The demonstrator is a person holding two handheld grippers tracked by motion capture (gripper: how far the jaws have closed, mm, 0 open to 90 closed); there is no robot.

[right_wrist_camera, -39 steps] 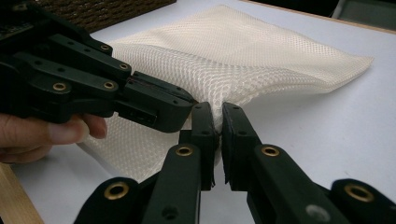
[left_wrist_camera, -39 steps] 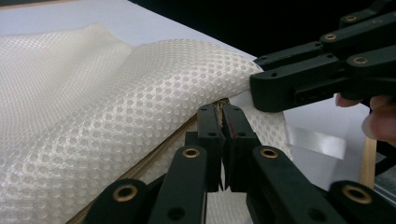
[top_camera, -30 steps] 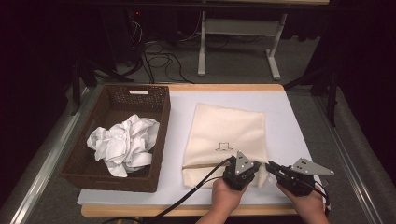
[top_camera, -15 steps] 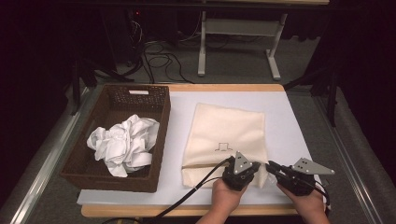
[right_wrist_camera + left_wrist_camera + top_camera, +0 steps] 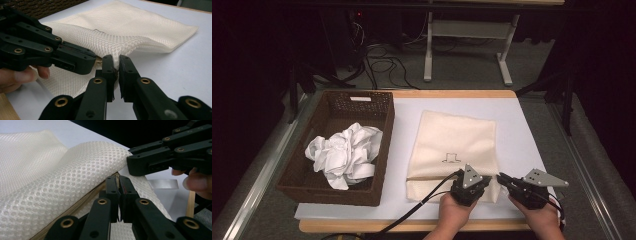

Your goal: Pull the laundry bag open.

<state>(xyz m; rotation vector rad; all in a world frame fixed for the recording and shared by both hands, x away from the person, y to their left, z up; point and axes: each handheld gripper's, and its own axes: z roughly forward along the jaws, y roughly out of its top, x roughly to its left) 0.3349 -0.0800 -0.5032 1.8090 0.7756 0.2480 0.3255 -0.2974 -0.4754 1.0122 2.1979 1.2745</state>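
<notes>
A cream mesh bag (image 5: 457,140) lies flat on the white mat (image 5: 522,130), and its zipper (image 5: 82,197) runs along the near edge. Both grippers meet at the bag's near right corner. My left gripper (image 5: 486,181) (image 5: 119,178) is shut on the bag's zipper edge, which it holds slightly raised. Right beside it, my right gripper (image 5: 501,177) (image 5: 115,58) pinches a fold of the mesh (image 5: 130,25); its jaws have just been closing with the fabric between them. The two grippers' tips nearly touch, as both gripper views show.
A dark wicker basket (image 5: 382,150) stands at the left of the mat with crumpled white cloths (image 5: 343,152) inside. The table's wooden front edge (image 5: 412,226) runs just in front of the hands. Desk legs and cables lie on the floor beyond.
</notes>
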